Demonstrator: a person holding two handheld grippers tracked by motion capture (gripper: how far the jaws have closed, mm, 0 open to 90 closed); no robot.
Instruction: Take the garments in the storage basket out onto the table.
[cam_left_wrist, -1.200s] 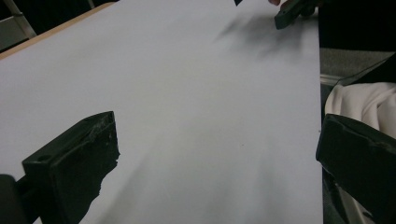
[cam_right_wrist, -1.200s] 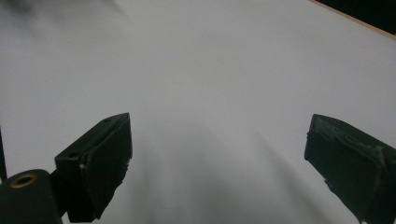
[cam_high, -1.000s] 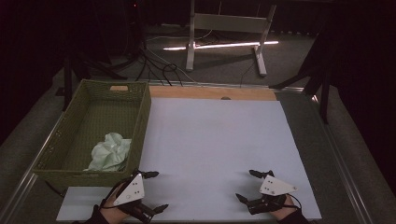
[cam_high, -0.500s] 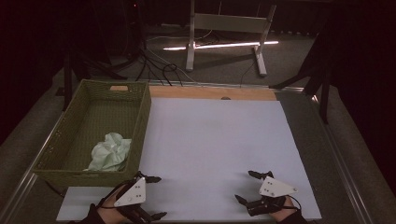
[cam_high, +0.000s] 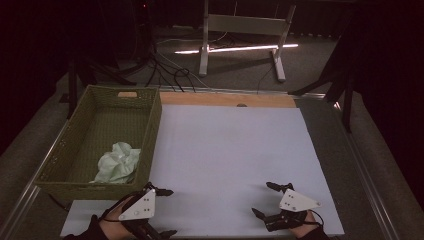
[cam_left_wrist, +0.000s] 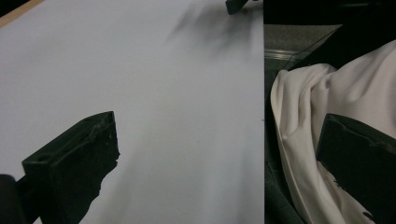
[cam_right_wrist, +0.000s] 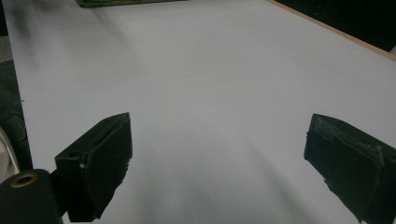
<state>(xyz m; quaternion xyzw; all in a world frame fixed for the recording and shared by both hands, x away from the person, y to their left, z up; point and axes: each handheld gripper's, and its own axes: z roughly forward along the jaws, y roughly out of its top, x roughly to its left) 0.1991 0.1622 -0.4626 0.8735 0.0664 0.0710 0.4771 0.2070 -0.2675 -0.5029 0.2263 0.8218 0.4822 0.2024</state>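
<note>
Two grippers sit at the worktop's near edge in the high view: the left gripper (cam_high: 161, 212) beside the basket's (cam_high: 150, 125) near right corner, the right gripper (cam_high: 266, 199) toward the near right corner, both with jaws spread and empty. A pale cloth (cam_high: 119, 163) lies in the basket's near end.

In the left gripper view, wide jaws straddle the white sheet's (cam_left_wrist: 163, 116) edge. In the right gripper view, parted jaws frame bare sheet.

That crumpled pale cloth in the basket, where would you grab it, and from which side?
Probably from straight above, pinching the raised crumpled folds at the top of the pale cloth. It lies bunched in the near corner of the woven basket, whose tall walls block any sideways approach. The left tool, open, is nearest to it.
</note>
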